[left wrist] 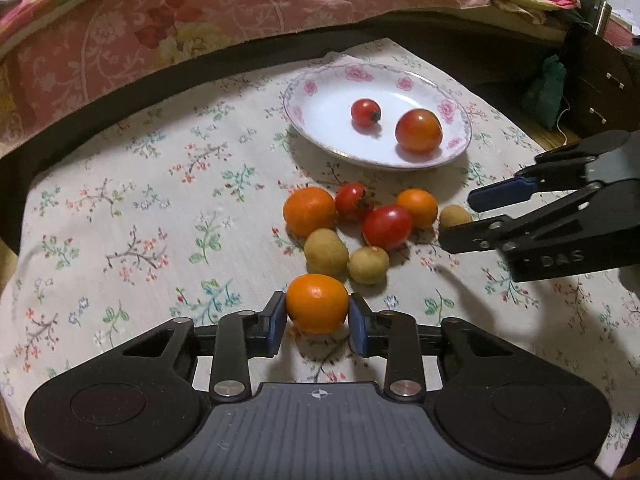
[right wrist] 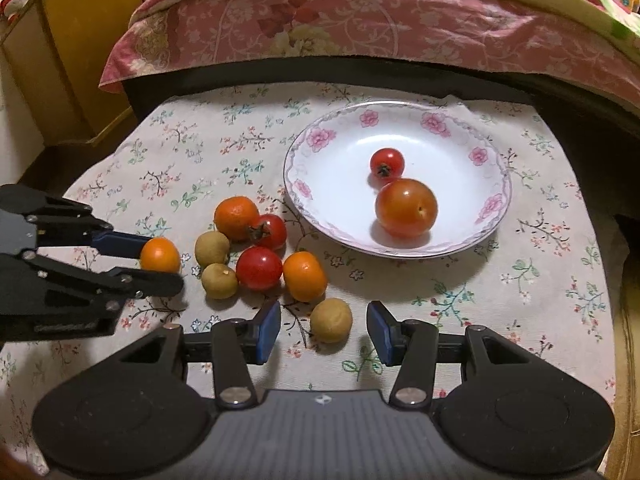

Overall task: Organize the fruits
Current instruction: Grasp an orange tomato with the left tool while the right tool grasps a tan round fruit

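1. Between your left gripper [left wrist: 318, 314] pads sits an orange [left wrist: 317, 303], pressed from both sides, on the tabletop cloth [left wrist: 120, 220].
2. Your right gripper [right wrist: 323, 326] stands apart around a longan [right wrist: 331, 319], not touching.
3. Two tomatoes lie in the plate [right wrist: 332, 136].

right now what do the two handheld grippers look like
Both are matte black plastic: left gripper and right gripper have linkage arms with silver rivets, blue pads on the fingers, ribbed grey centre plates and round side discs. Raised lettering marks the right one's side.
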